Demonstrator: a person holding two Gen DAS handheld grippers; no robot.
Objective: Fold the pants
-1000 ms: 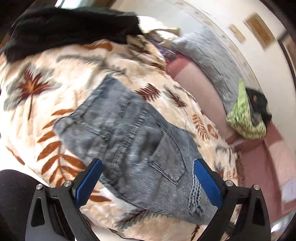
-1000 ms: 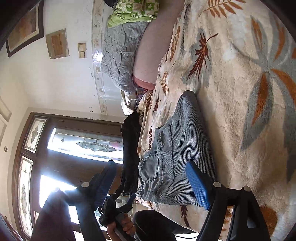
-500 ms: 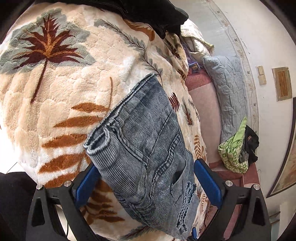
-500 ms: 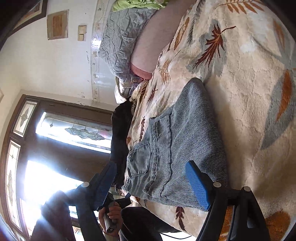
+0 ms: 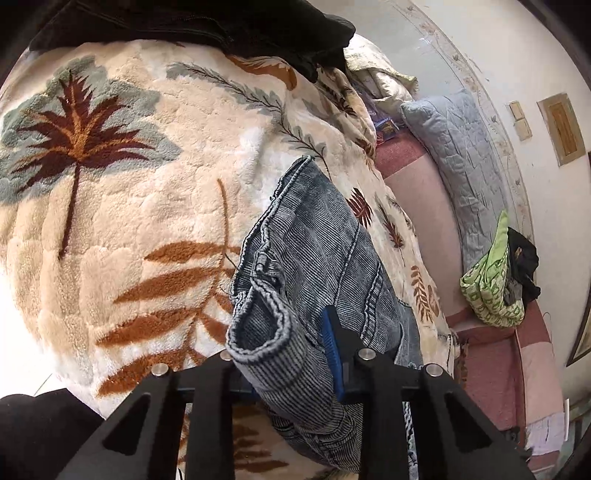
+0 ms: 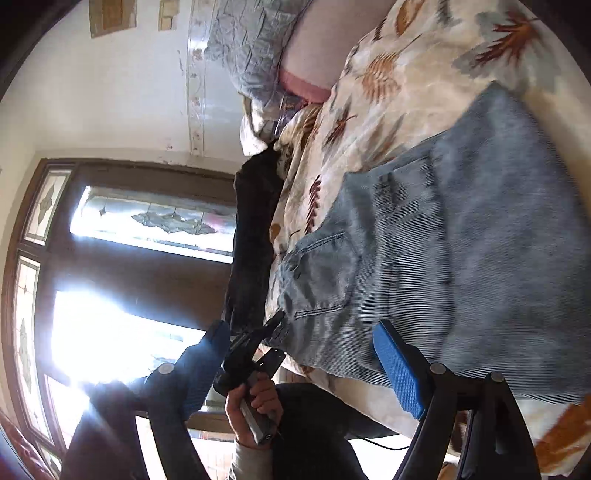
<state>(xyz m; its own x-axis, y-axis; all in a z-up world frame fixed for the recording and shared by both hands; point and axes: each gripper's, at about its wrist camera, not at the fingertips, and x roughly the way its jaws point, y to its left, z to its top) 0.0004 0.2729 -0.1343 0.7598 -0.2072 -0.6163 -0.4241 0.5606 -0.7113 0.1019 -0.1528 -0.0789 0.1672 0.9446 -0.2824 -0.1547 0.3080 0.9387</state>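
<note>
Faded blue jeans (image 5: 317, 258) lie partly folded on a cream leaf-print blanket (image 5: 129, 192). My left gripper (image 5: 284, 354) is shut on the jeans' hemmed edge, the cloth bunched between the blue pads (image 5: 330, 343). In the right wrist view the jeans (image 6: 461, 251) fill the right side, back pocket showing. My right gripper (image 6: 303, 362) is open and empty, just off the jeans' near edge. The left gripper (image 6: 258, 343) shows there too, held in a hand and pinching the jeans' corner.
A black garment (image 5: 192, 26) lies at the blanket's far edge. A grey quilted pillow (image 5: 458, 155) and a green bag (image 5: 491, 288) rest on the pink sheet (image 5: 424, 192) by the wall. A bright window (image 6: 110, 277) is at left.
My left gripper has closed on the jeans' hem; it was open half a second ago. My right gripper has moved closer to the jeans and stayed open.
</note>
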